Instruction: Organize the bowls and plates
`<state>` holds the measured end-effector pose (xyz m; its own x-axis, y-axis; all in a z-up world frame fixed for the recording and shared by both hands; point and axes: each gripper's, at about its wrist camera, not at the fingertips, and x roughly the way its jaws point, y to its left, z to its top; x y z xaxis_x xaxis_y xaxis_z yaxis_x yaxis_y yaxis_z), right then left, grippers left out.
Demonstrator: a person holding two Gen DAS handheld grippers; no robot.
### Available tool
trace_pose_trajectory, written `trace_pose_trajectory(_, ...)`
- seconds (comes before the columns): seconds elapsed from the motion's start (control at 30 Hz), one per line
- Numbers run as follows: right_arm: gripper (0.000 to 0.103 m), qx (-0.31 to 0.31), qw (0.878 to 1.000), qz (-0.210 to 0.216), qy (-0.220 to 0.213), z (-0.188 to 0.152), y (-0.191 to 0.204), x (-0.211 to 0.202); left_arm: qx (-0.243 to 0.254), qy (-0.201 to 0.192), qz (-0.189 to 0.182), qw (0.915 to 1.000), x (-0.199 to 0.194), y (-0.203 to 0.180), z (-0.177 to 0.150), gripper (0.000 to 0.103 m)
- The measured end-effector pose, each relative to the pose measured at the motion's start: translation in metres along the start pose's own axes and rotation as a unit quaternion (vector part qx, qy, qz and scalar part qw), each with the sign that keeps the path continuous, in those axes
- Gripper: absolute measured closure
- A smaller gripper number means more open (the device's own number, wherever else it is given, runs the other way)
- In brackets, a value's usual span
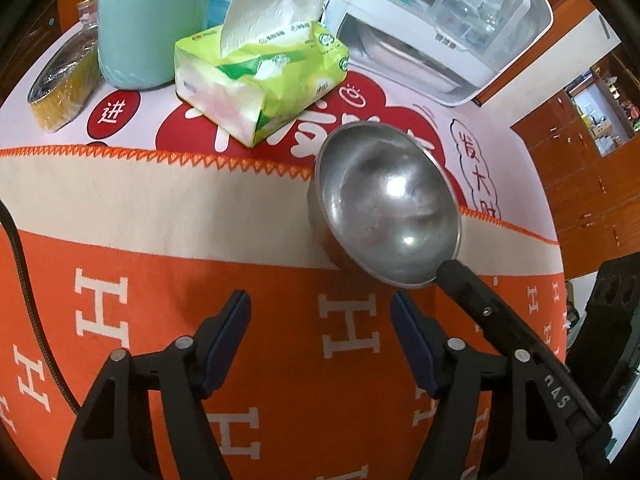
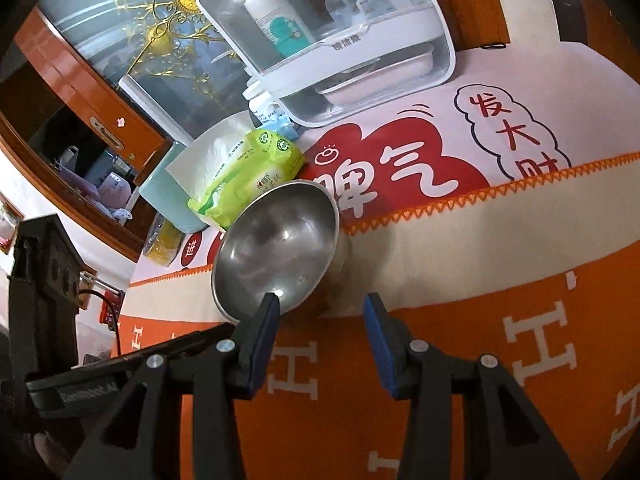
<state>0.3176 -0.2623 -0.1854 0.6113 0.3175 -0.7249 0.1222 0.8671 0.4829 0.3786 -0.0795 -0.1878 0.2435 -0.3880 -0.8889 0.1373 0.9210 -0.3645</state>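
Step now: We think we are setting the metal bowl [image 1: 390,216] down on the counter [image 1: 120,200]. It leans to one side, so it is not flat yet.

Bowl place: In the left wrist view it is at about 3 o'clock from the middle. It sits where the cream stripe meets the orange cloth [image 1: 280,360].

Right hand-held gripper [image 2: 320,308]: Its jaws are part way apart. The left finger [image 2: 269,308] sits right on the bowl's near rim. The other finger is off to the side, clear of the bowl. We cannot tell if it truly pinches the rim.

Left hand-held gripper [image 1: 320,308]: Its jaws are spread and hold nothing. Only orange cloth shows between them. The bowl is at 1 o'clock from it, near but apart.

Next move: We think the bowl needs to tip flat and rest still. Then the finger can come off the rim slowly so the bowl does not rock.

Bowl inside: Empty and shiny.

White box [image 2: 332,52]: At 12 o'clock in the right wrist view. It has a clear lid, with bottles on top and what looks like a white dish below.

Tissue pack [image 1: 260,76]: Open, with one tissue sticking up.

Green cup [image 1: 148,24]: We cannot see inside.
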Motion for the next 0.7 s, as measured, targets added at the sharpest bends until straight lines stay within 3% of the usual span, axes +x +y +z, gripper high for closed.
trace_pose_trajectory(0.07,0.059,-0.001,1.000,0.000,0.000,0.000,0.000,0.000,-0.003,0.006,0.000,1.0000,0.003,0.001,0.000,0.040)
trace_pose_trajectory(0.4,0.065,-0.011,1.000,0.002,0.005,0.001,0.003,0.001,-0.008,-0.011,-0.027,0.9995,-0.008,-0.002,-0.001,0.041)
trace_pose_trajectory(0.53,0.079,-0.001,0.999,-0.017,0.032,-0.001,-0.001,0.010,-0.012,-0.027,-0.041,0.9987,-0.015,-0.001,0.004,0.041)
trace_pose_trajectory(0.7,0.087,0.020,0.999,-0.016,0.041,-0.004,-0.010,0.014,-0.012,-0.018,-0.034,0.9992,-0.006,-0.003,0.007,0.041)
